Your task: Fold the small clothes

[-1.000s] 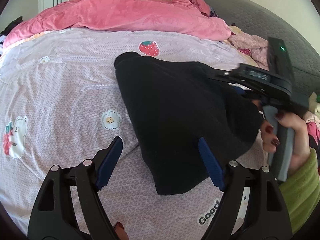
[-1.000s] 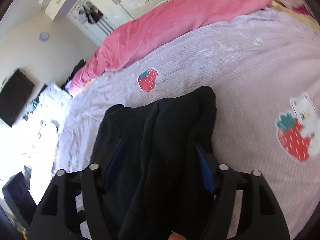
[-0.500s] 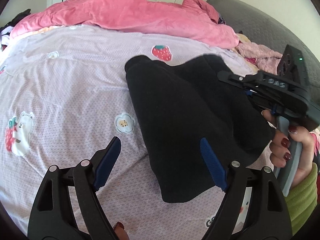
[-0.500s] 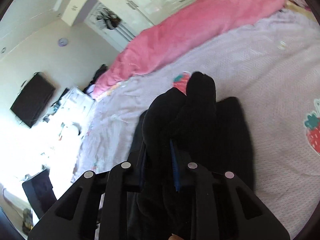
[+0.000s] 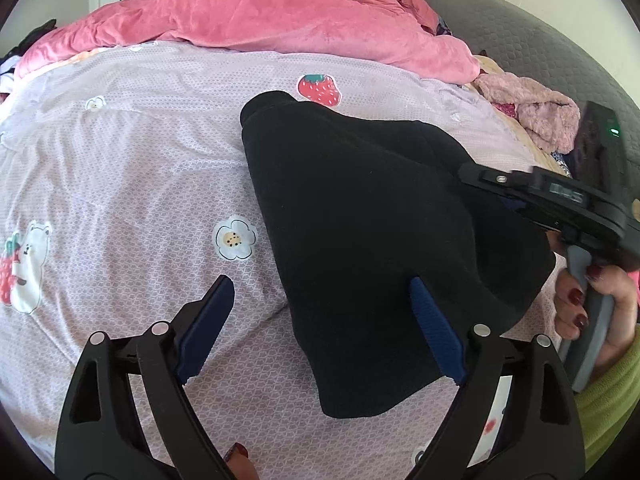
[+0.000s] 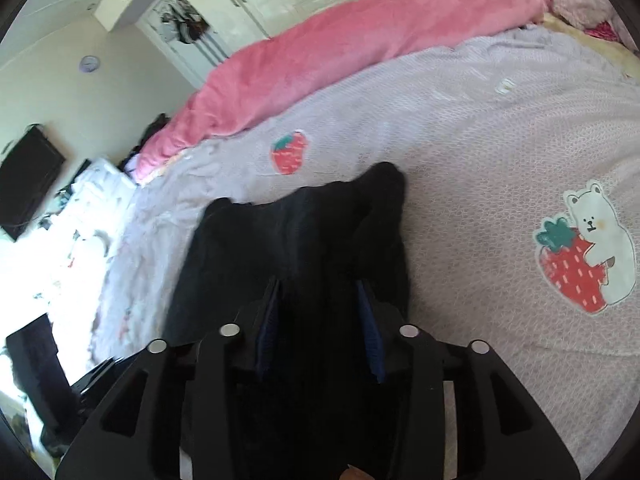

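A black garment (image 5: 360, 216) lies on the lilac printed bedsheet (image 5: 140, 160), its cuffed end toward a strawberry print. My left gripper (image 5: 320, 312) hovers over its near left edge. Its jaws are opening wide, and the blue pads (image 5: 208, 312) touch no cloth. My right gripper (image 6: 320, 320) sits low over the same garment (image 6: 304, 232), whose dark cloth lies between the jaws. They are opening, with the pads (image 6: 370, 332) standing off the fabric. In the left wrist view the right gripper (image 5: 492, 188) reaches in from the right, held by a hand (image 5: 592, 304) in a green sleeve.
A pink duvet (image 5: 260, 20) is heaped along the far side of the bed. Fluffy pink clothes (image 5: 528, 108) lie at the right by a grey headboard (image 5: 520, 40). A dark TV (image 6: 28, 180) and clutter sit off the bed's left side.
Half a second ago the right jaws were pinched on a raised fold of the black cloth. Now they stand apart and the cloth lies flatter. The left jaws have spread a little wider.
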### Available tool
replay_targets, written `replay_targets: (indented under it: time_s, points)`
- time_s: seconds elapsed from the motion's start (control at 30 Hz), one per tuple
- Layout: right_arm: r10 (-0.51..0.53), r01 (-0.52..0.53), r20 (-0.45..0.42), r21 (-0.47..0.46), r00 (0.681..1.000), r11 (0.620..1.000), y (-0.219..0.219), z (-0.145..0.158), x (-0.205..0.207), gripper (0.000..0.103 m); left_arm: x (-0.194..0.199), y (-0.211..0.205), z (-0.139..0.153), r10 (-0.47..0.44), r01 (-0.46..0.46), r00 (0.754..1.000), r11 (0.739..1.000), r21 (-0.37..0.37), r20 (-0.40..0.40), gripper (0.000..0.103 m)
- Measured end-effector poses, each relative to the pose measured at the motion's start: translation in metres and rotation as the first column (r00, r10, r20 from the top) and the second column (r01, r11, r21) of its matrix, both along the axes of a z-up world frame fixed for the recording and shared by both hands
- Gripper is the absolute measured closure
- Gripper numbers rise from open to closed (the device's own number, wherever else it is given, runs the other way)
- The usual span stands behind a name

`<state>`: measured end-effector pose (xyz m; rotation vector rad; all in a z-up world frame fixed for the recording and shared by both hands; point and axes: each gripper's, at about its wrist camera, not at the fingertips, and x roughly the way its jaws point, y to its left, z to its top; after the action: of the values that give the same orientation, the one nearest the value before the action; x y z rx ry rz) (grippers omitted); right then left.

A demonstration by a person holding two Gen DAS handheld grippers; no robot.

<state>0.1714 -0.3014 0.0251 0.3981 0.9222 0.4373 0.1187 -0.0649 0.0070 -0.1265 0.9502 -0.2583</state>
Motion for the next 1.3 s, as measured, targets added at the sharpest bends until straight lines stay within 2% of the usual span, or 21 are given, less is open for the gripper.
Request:
replay_targets:
  time_s: [0.03, 0.2, 0.43, 0.6, 0.67, 0.73, 0.83, 0.87, 0.9, 0.97, 1.03, 1.13, 1.27, 1.3]
  points:
    - [0.005, -0.005, 0.003, 0.003, 1.0, 1.0, 0.002, 0.002, -0.003, 0.045, 0.0, 0.0, 0.001, 0.0, 0.0, 1.0, 1.0, -0.001, 0.001, 0.021]
    - [0.036, -0.036, -0.012, 0.011, 0.999, 0.999, 0.001, 0.002, -0.022, 0.04, -0.002, 0.0, 0.003, -0.005, 0.005, 1.0, 1.0, 0.001, 0.007, 0.021]
    - [0.048, -0.046, -0.053, 0.034, 0.997, 0.998, -0.006, -0.004, -0.041, 0.039, -0.006, -0.004, 0.005, -0.023, 0.023, 1.0, 1.0, -0.008, 0.008, 0.021]
    - [0.019, -0.015, -0.07, 0.056, 0.997, 0.998, -0.012, -0.013, -0.054, 0.039, -0.008, -0.01, 0.001, -0.045, 0.045, 0.999, 0.999, -0.022, -0.006, 0.021]
    - [0.003, 0.001, -0.063, 0.056, 0.998, 0.998, -0.015, -0.013, -0.057, 0.046, -0.008, -0.014, -0.002, -0.056, 0.055, 0.998, 0.998, -0.029, -0.018, 0.021]
    - [0.001, 0.002, -0.061, 0.054, 0.998, 0.999, -0.014, -0.015, -0.058, 0.069, -0.008, -0.016, -0.005, -0.055, 0.054, 0.998, 0.998, -0.024, -0.024, 0.021]
    - [0.007, -0.006, -0.036, 0.014, 0.999, 1.0, -0.002, -0.012, -0.063, 0.074, -0.007, -0.01, -0.005, -0.031, 0.031, 0.999, 0.999, -0.025, -0.027, 0.021]
    - [0.015, -0.013, -0.027, 0.049, 1.0, 0.999, 0.0, -0.009, -0.065, 0.075, -0.006, -0.007, -0.003, -0.018, 0.017, 1.0, 0.999, -0.028, -0.02, 0.021]
    - [0.033, -0.03, -0.022, 0.13, 0.999, 0.991, 0.0, -0.005, -0.069, 0.075, -0.006, -0.003, -0.001, -0.004, 0.004, 1.0, 1.0, -0.029, -0.012, 0.021]
    - [0.037, -0.037, 0.003, 0.17, 0.999, 0.985, -0.002, 0.003, -0.074, 0.075, -0.007, 0.006, 0.005, 0.017, -0.017, 1.0, 0.999, -0.041, 0.001, 0.021]
    - [-0.006, 0.006, -0.002, 0.116, 1.0, 0.993, -0.009, 0.001, -0.076, 0.075, -0.007, 0.011, 0.006, 0.026, -0.026, 1.0, 0.998, -0.053, 0.004, 0.021]
    - [-0.048, 0.052, -0.073, 0.051, 0.996, 0.997, -0.019, -0.019, -0.07, 0.075, -0.006, 0.005, 0.0, 0.006, -0.006, 1.0, 0.999, -0.034, -0.007, 0.021]
    - [-0.058, 0.059, -0.06, 0.014, 0.997, 0.998, -0.017, -0.022, -0.069, 0.074, -0.005, -0.009, -0.005, -0.02, 0.02, 1.0, 1.0, -0.008, -0.012, 0.021]
    - [-0.065, 0.064, -0.047, -0.02, 0.997, 0.998, -0.015, -0.02, -0.07, 0.071, -0.006, -0.01, -0.005, -0.022, 0.022, 1.0, 1.0, -0.004, -0.011, 0.021]
